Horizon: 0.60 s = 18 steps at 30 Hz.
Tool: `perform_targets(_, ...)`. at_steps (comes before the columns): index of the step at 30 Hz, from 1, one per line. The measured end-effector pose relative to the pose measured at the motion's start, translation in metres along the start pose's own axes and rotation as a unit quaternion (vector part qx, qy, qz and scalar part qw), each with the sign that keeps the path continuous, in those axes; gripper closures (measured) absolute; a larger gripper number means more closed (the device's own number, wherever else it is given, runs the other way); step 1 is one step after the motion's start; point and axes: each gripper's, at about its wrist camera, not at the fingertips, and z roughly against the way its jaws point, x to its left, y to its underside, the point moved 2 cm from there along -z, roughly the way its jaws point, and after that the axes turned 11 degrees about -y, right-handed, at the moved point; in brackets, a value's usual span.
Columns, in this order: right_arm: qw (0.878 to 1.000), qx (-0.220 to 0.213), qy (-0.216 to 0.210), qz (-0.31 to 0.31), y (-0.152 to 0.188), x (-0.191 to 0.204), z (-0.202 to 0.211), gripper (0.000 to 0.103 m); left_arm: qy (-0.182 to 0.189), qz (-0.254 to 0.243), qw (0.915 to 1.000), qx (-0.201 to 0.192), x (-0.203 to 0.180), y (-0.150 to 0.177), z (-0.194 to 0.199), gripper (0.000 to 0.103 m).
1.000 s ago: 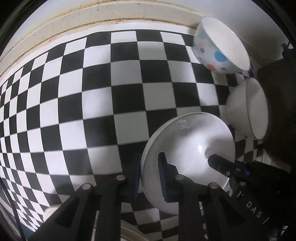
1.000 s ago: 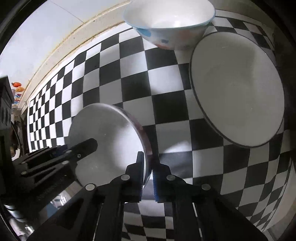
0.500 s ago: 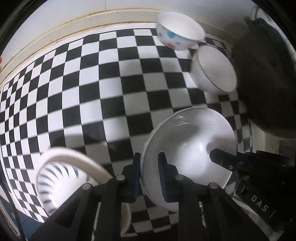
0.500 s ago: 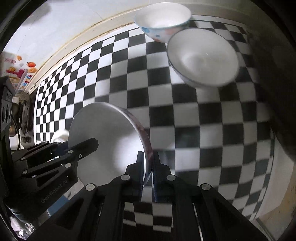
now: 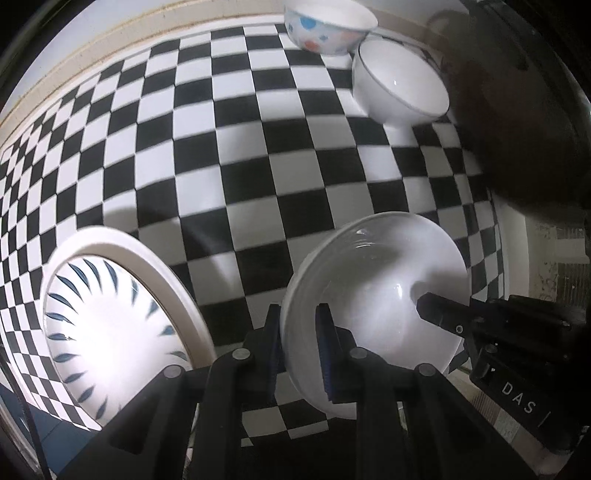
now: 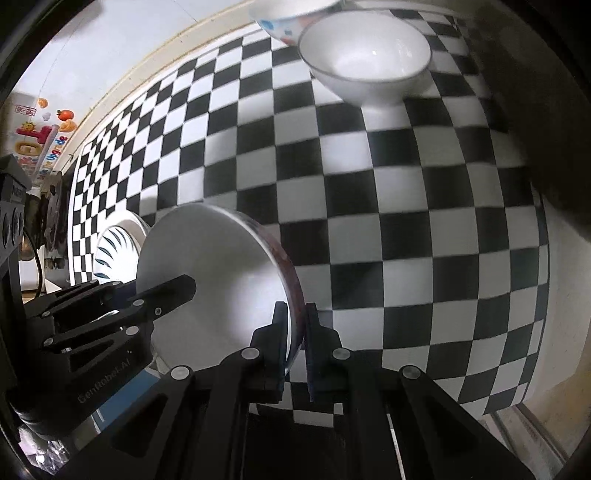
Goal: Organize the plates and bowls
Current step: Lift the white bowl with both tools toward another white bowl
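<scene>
Both grippers hold one white plate [image 5: 373, 306] by opposite rims above the checkered table. My left gripper [image 5: 299, 343] is shut on its near rim; the right gripper's finger shows on the plate's far side at the right. In the right wrist view my right gripper [image 6: 295, 332] is shut on the same plate [image 6: 218, 273], with the left gripper at lower left. A white plate with blue leaf strokes [image 5: 110, 325] lies at the lower left, also seen in the right wrist view [image 6: 114, 251]. A plain white bowl [image 5: 399, 88] [image 6: 365, 62] and a dotted bowl [image 5: 325, 29] [image 6: 284, 18] stand at the back.
The black-and-white checkered tablecloth [image 5: 240, 147] covers the table up to a cream wall edge [image 5: 110, 48]. A large dark object [image 5: 524, 110] stands at the right side. Colourful stickers [image 6: 40, 136] are on the wall at the far left.
Both grippers have drawn back with the held plate; the two bowls look farther away. The blue-stroked plate has come into view at the lower left.
</scene>
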Motion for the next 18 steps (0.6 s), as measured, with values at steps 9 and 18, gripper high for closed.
perform_targets(9,1.000,0.029,0.002,0.000,0.013,-0.015,-0.029,0.093,-0.015,-0.002,0.9995,0.026,-0.011,0.012,-0.030,0.087)
perform_targets(18,0.999,0.039,0.008,0.001,0.012,-0.010,-0.045,0.093,-0.025,-0.004,0.9991,0.034,-0.020,0.010,-0.044,0.087)
